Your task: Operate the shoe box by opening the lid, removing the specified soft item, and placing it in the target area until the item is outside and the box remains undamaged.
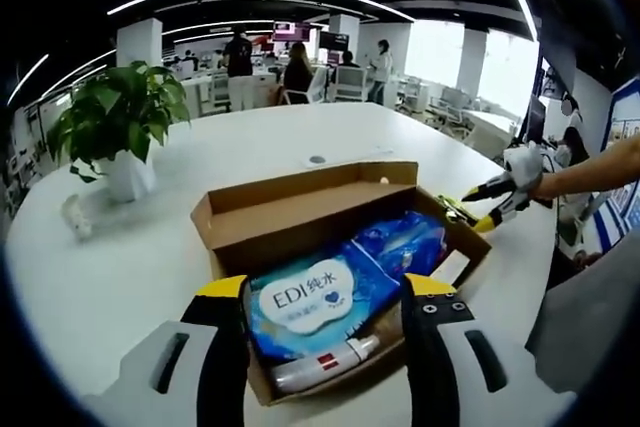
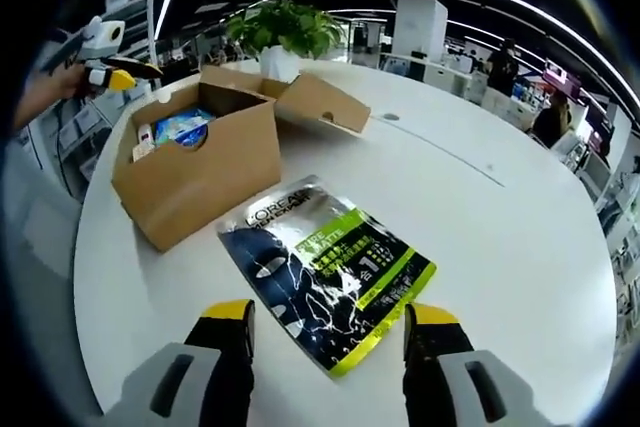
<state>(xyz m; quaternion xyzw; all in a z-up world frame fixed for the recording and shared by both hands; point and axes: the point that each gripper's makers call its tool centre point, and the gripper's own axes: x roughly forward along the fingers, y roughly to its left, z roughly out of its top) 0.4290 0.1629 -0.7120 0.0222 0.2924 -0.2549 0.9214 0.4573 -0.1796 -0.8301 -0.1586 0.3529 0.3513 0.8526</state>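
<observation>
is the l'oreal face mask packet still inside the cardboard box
No, the flat dark and green face mask packet lies on the white table beside the open brown cardboard box.

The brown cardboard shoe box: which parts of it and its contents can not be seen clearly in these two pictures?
- Left gripper view: the near wall of the brown cardboard shoe box is hidden by the left claw.
- The white tube is partly covered by the blue wipes pack; its label is too small to read.
- Right gripper view: the box wall hides most of the contents.
- The black and green sachet has fine print that is blurred.
</observation>
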